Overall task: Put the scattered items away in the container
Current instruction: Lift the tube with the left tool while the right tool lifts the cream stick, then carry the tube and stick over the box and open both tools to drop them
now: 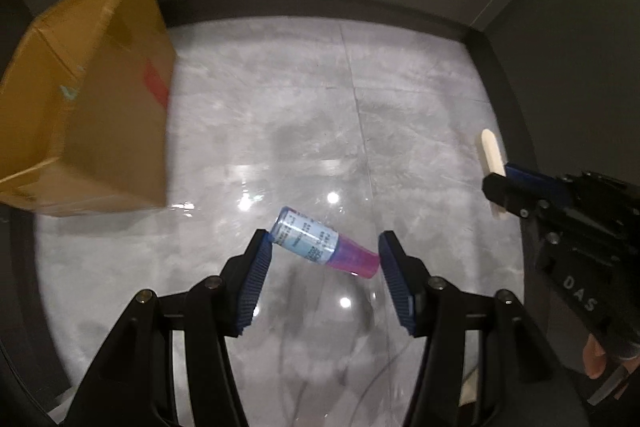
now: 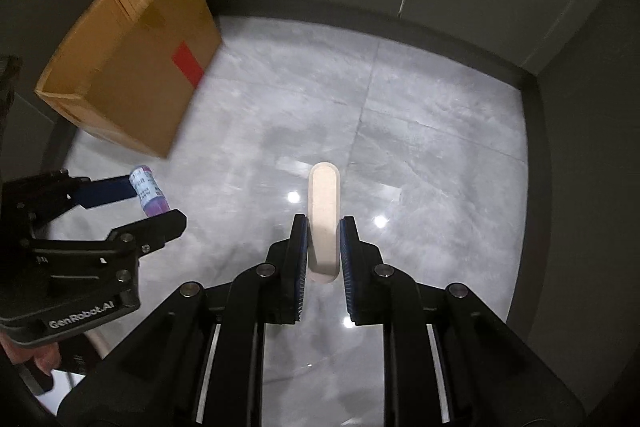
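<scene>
A small bottle (image 1: pixel 308 241) with a pale blue label and pink lower part hangs above the floor, held end to end by my left gripper (image 1: pixel 324 249). From the right wrist view, that left gripper (image 2: pixel 158 203) is at the left with the bottle (image 2: pixel 146 191) between its fingers. My right gripper (image 2: pixel 324 227) is shut on a flat cream stick (image 2: pixel 324 195) with rounded ends, which points forward. The left wrist view shows the right gripper (image 1: pixel 498 183) at the right edge with the stick (image 1: pixel 491 151) jutting up. A brown cardboard box (image 1: pixel 100 99) stands at the left.
The floor is glossy grey tile (image 2: pixel 420 147) with light reflections and thin joints. Dark walls with a dark skirting (image 1: pixel 320 7) close the far side and the right. The cardboard box (image 2: pixel 136 67) carries a red patch on its side. A hand shows at each handle.
</scene>
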{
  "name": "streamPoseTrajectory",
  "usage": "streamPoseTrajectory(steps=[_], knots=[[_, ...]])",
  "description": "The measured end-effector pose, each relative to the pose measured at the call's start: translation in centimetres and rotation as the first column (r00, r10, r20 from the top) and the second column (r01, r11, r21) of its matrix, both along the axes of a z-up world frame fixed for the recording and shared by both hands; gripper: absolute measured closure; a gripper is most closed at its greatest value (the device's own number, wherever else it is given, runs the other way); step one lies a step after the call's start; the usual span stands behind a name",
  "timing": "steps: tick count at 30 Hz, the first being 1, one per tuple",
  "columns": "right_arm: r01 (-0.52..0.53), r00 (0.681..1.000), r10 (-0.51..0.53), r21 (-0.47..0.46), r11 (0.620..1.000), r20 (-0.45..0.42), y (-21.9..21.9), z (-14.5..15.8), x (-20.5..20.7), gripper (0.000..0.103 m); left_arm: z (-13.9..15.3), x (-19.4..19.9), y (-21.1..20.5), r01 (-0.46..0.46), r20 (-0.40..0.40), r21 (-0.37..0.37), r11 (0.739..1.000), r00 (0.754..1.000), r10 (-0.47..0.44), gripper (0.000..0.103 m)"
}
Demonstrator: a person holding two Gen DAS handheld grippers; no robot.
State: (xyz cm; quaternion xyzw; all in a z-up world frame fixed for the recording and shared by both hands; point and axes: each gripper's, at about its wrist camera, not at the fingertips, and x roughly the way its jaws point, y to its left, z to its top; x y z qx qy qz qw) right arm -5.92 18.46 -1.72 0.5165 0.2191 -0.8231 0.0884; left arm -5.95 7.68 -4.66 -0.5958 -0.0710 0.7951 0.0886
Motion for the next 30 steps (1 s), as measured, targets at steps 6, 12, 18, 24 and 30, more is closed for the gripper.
streamPoseTrajectory(steps=[6, 12, 18, 24, 30], knots=[[-0.002, 0.999, 0.001, -0.042, 0.999, -0.036, -2.0, 4.5, 5.8, 0.088, 4.8, 4.4, -2.8, 0.0, -0.055, -0.012, 1.0, 0.999, -0.001, 0.049], [0.008, 1.0, -0.01, -0.085, 0.996, -0.026, -3.4, 3.9, 8.5, 0.088, 6.6, 8.5, -5.7, -0.016, -0.093, -0.007, 1.0, 0.996, 0.015, 0.049], [-0.022, 1.0, 0.02, -0.132, 0.991, -0.016, -5.0, 3.7, 9.7, 0.088, 5.5, 8.9, -7.5, -0.06, -0.079, 0.049, 0.997, 0.995, 0.064, 0.049], [-0.036, 0.999, 0.032, -0.156, 0.987, -0.026, -5.2, 4.4, 10.8, 0.088, 6.6, 9.5, -7.5, -0.058, -0.119, 0.067, 0.996, 0.991, 0.066, 0.049], [-0.027, 0.999, 0.022, -0.162, 0.986, -0.031, -4.3, 4.8, 10.9, 0.088, 7.0, 9.6, -7.4, -0.056, -0.125, 0.076, 0.996, 0.99, 0.066, 0.049]])
